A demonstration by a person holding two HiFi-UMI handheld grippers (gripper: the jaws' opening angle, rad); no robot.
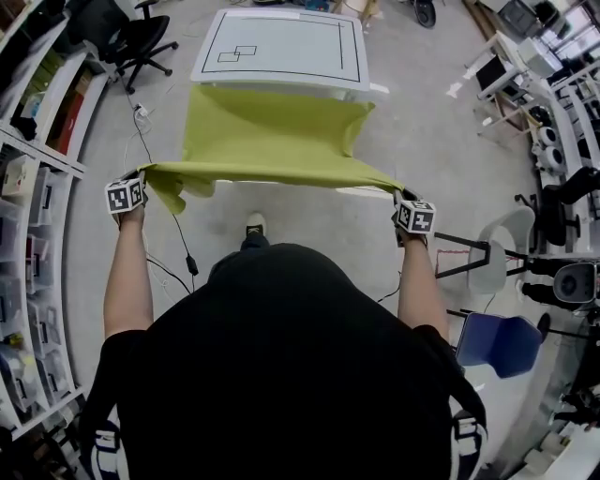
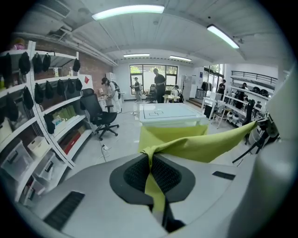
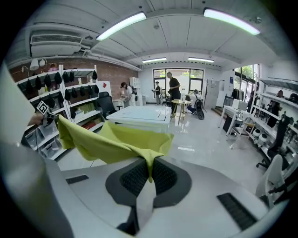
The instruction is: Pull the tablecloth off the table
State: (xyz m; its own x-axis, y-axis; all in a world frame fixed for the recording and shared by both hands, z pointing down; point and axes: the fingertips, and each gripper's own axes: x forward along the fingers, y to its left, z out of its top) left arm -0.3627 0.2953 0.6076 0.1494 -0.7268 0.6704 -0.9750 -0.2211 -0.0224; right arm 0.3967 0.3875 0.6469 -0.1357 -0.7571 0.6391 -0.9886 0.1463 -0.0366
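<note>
tablecloth corners pinched by left gripper, right gripper

Lab workspace: storage shelves, office chair, ceiling strip lights.

Blk tee – grey tongs, b/w cubes.

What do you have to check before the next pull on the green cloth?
1. The left gripper is shut on the tablecloth: ok.
2. The right gripper is shut on it too: ok.
3. Cloth spread level between both: ok.
4. Cloth free of the table: not ok, its far end hangs at the near edge.
5. Floor by the feet: not ok, a black cable lies there.
6. Room behind the person: cannot tell.
</note>
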